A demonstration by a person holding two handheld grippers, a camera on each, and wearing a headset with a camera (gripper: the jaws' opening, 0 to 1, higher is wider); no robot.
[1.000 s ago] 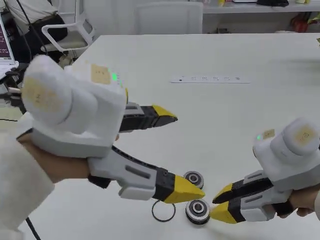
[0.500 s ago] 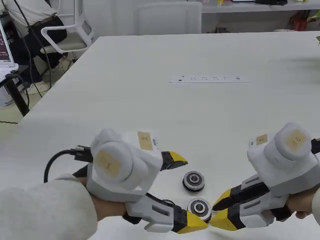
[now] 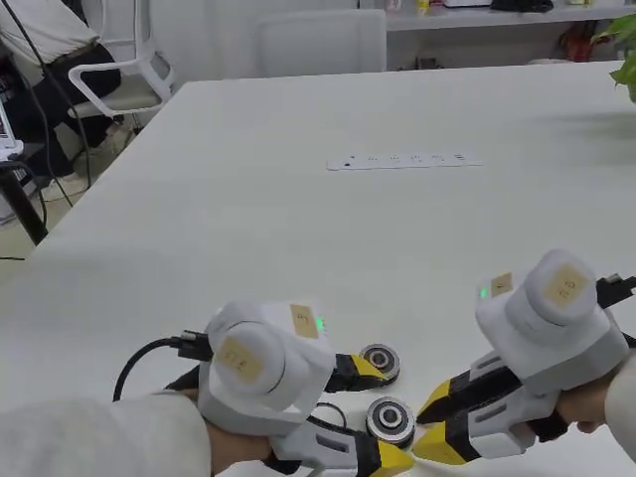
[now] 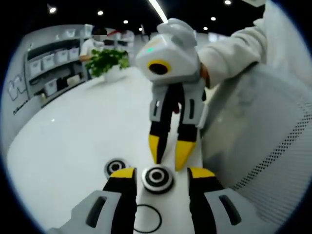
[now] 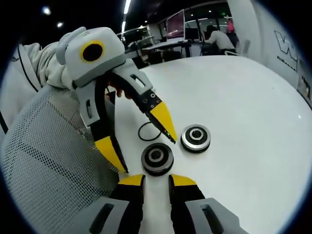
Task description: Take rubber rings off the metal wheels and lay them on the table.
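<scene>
My left gripper [image 4: 160,173] has dropped from mid-air to the desk [image 3: 298,199]. Its fingers are now spread either side of the near metal wheel [image 5: 157,158], not yet clamping it. The right gripper [image 5: 157,180] sits just beside that wheel, fingers narrowly parted and empty. One rubber ring [image 5: 149,131] lies loose on the desk, and the second wheel [image 5: 195,138] is just beyond. I judge the next ring pull is being set up.

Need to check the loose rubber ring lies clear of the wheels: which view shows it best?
Left gripper view: the rubber ring lies whole on the table, between the fingers of the left gripper, apart from the wheel. The right gripper view shows it partly behind a finger tip; the head view shows an arc of it.
</scene>
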